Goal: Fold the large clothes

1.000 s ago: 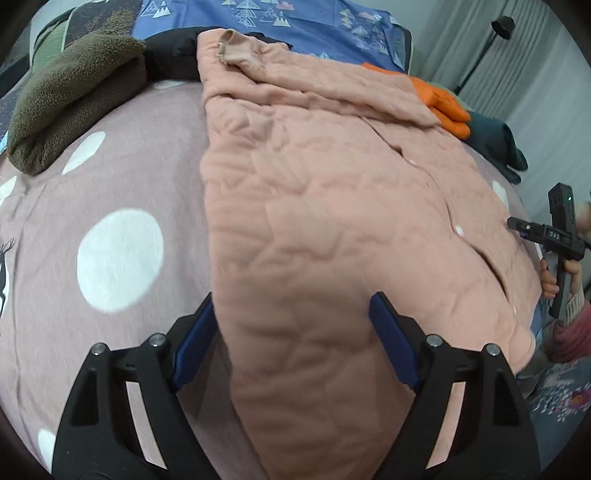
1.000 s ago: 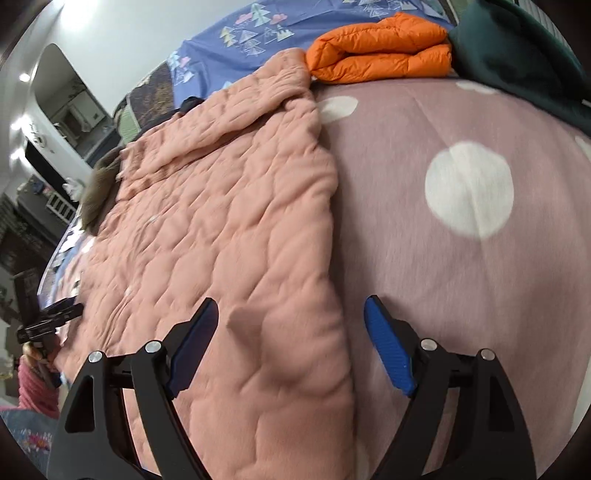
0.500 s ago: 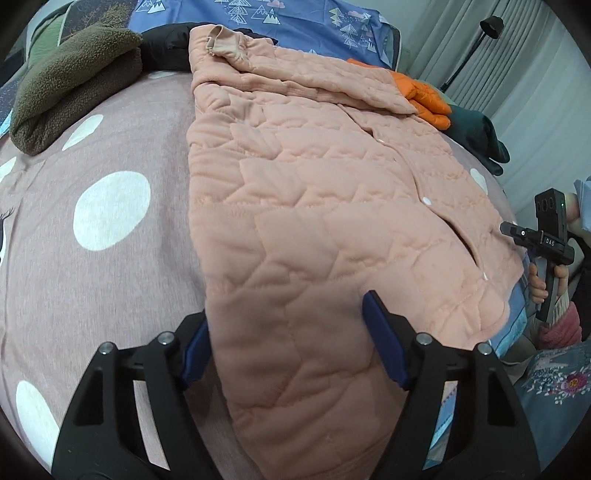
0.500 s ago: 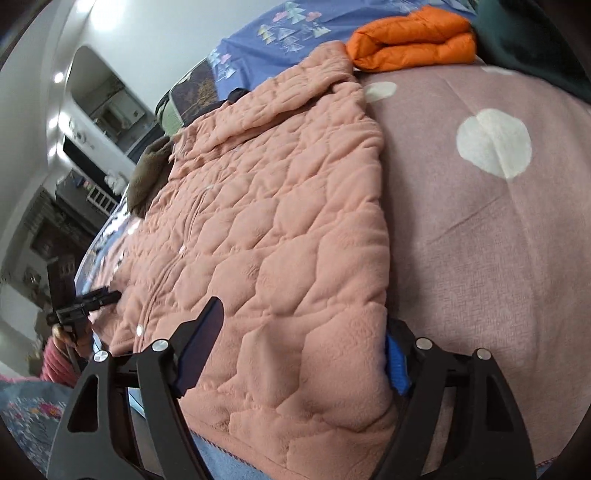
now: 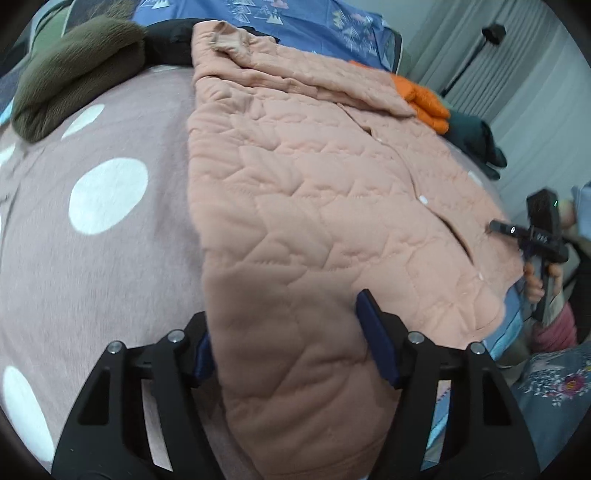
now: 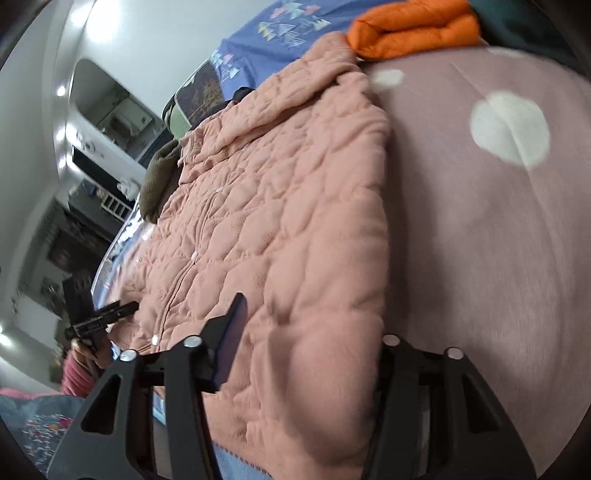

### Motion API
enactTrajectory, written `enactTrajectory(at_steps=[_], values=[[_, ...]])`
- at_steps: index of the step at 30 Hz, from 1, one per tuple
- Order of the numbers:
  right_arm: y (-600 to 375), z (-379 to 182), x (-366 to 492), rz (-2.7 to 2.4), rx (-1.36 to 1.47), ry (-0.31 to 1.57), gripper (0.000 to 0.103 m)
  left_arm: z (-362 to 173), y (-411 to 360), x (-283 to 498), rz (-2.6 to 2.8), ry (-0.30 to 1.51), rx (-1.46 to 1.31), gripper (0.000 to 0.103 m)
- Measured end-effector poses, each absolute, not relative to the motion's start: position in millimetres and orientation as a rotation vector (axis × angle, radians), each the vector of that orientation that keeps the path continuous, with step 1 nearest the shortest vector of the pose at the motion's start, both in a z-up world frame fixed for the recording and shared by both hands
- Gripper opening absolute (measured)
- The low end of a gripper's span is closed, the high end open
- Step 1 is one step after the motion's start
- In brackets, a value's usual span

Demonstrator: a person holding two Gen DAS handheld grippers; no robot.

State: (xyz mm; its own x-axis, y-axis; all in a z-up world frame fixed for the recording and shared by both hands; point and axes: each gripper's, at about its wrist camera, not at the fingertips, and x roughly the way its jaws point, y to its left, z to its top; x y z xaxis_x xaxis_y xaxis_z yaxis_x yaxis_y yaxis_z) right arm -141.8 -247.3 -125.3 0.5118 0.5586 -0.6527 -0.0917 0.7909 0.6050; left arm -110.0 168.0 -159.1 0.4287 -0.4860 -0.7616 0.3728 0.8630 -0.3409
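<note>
Here the pink quilted jacket (image 5: 303, 206) lies flat on the polka-dot bed (image 5: 110, 229), and since a second ago both the left gripper (image 5: 291, 350) and right gripper (image 6: 306, 343) have advanced their wide fingers astride its hem corners, readying a fold.

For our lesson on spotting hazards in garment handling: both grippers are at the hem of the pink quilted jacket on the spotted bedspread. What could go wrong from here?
1. The pink quilted jacket is thick; each gripper's open jaws straddle a wide bunch of hem, so a grip may slip.
2. Its hem overhangs the bed edge, so it could slide off.
3. Folding forward might knock the folded orange puffer jacket by the collar.
</note>
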Motion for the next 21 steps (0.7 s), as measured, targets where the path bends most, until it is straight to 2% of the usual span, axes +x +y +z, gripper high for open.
enactTrajectory(at_steps=[10, 12, 13, 14, 15, 16, 17, 21], values=[[-246.4, -124.9, -161.3, 0.373, 0.518, 0.958, 0.047, -162.9, 172.7, -119.1, -0.569, 0.938, -0.149, 0.063], [-246.0, -124.0, -160.6, 0.349, 0.52, 0.951, 0.039, -163.1, 171.4, -119.8, -0.567, 0.94, -0.139, 0.063], [-246.5, -123.6, -160.9, 0.337, 0.523, 0.946, 0.029, -163.1, 169.6, -118.5, -0.564, 0.943, -0.134, 0.062], [-248.3, -122.7, -161.1, 0.332, 0.547, 0.934, 0.021, -162.6, 167.7, -117.4, -0.561, 0.942, -0.129, 0.057], [-250.2, -121.3, -160.9, 0.331, 0.572, 0.923, 0.017, -161.2, 166.1, -116.5, -0.555, 0.937, -0.134, 0.046], [-253.0, -118.9, -162.8, 0.331, 0.597, 0.909, 0.014, -159.4, 167.1, -115.8, -0.555, 0.934, -0.16, 0.025], [-255.4, -114.5, -165.7, 0.329, 0.617, 0.889, 0.012, -154.4, 170.8, -116.1, -0.546, 0.924, -0.204, 0.017], [-257.3, -87.7, -169.7, 0.335, 0.648, 0.808, 0.01, -122.3, 177.5, -123.9, -0.54, 0.82, -0.234, 0.012]])
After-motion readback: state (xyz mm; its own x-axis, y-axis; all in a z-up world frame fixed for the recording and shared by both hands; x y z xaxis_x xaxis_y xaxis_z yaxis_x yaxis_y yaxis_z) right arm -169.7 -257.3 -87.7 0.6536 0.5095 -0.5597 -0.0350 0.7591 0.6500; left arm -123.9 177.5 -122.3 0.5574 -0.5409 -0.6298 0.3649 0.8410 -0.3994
